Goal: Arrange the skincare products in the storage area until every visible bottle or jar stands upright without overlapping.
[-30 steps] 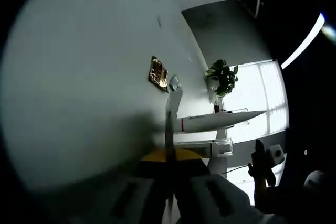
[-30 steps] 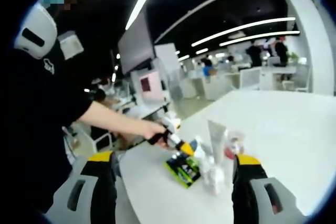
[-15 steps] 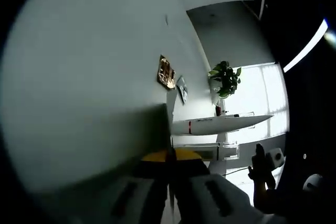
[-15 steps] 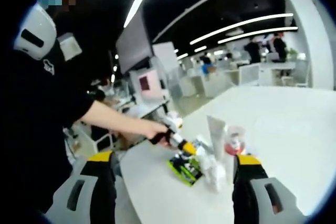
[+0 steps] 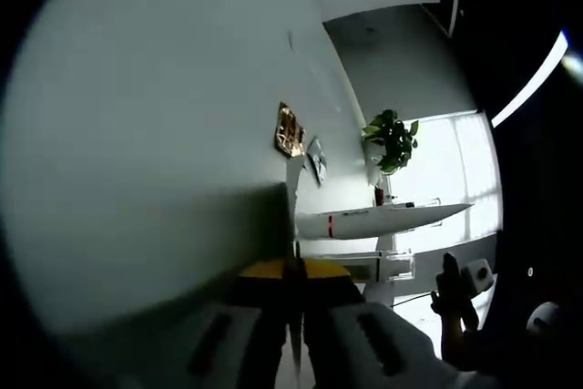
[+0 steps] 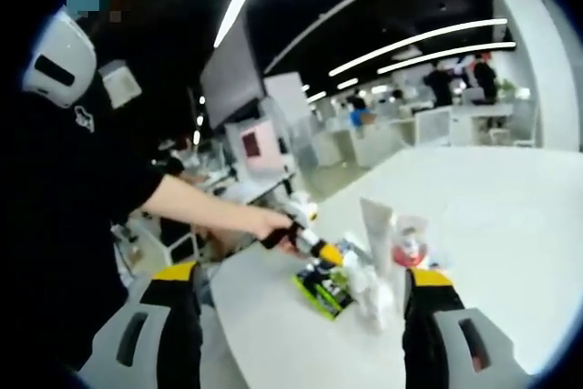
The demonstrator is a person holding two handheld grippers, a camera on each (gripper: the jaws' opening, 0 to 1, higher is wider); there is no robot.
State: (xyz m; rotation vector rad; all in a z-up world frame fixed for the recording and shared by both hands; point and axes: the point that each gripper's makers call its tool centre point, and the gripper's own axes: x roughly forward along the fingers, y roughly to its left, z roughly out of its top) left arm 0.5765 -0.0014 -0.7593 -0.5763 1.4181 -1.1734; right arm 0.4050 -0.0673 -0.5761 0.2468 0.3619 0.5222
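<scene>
Right gripper [image 6: 301, 316] fingers [image 6: 173, 316] spread wide; tube [image 6: 375, 234], jar [image 6: 407, 245] and green packet [image 6: 321, 287] cluster between them, near the table [image 6: 510, 225] edge. Bare tabletop beyond. Left gripper [image 5: 293, 275] fingers pressed together on a thin white item, unidentifiable.

Counts, right gripper view: one white table [image 6: 510, 225]. One upright white tube [image 6: 375, 239]. One clear jar [image 6: 410, 245] with a red band. One green-and-black packet [image 6: 321, 287] lying flat. One cluster of small pale bottles [image 6: 366, 291]; number cannot be resolved.

Counts, left gripper view: one brown packet [image 5: 290, 131], one grey packet [image 5: 317, 158], one potted plant [image 5: 390, 141].
</scene>
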